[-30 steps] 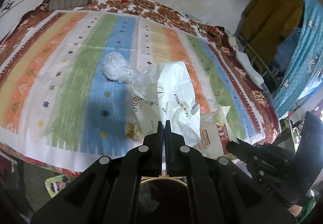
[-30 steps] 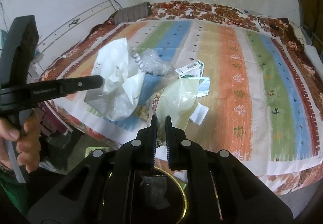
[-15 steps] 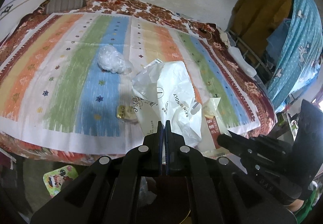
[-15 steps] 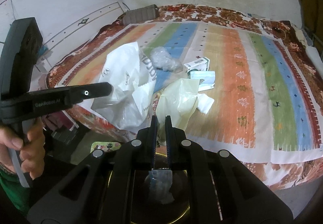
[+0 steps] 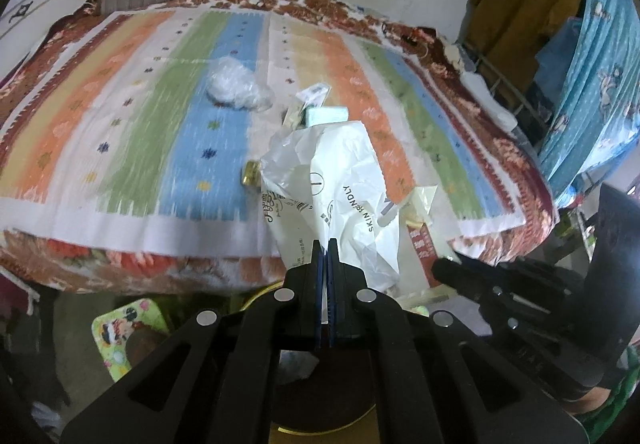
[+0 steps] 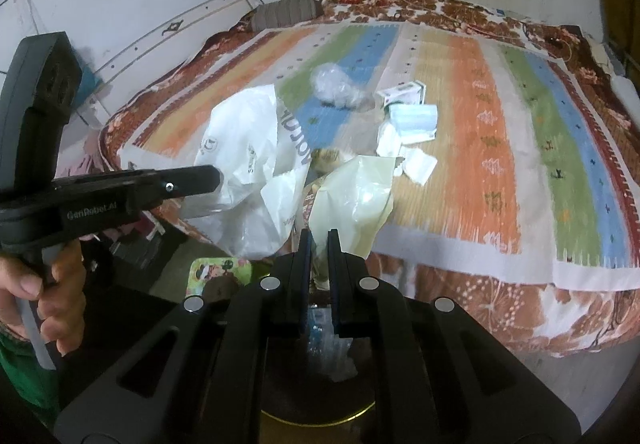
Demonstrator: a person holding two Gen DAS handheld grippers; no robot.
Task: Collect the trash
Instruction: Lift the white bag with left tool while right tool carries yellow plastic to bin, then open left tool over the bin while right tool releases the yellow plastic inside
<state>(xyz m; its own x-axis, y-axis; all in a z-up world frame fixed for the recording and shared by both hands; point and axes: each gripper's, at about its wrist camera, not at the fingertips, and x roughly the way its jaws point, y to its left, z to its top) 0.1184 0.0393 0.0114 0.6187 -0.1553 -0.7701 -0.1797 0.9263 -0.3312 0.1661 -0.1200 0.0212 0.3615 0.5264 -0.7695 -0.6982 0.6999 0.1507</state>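
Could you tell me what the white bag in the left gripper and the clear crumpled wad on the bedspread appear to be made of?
The white bag, pinched in the left gripper, looks like thin plastic film: sharp creases, a slight sheen, printed lettering. The clear wad on the bedspread seems to be crumpled transparent plastic wrap or a thin bag, with glinting folds; motion blur leaves the exact type open.

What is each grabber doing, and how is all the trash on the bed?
Left gripper: shut on the white bag.
Right gripper: shut on the pale yellow bag.
Clear plastic wad: crumpled, lying on the bed.
Face mask: lying flat.
Small box: lying on the bed.
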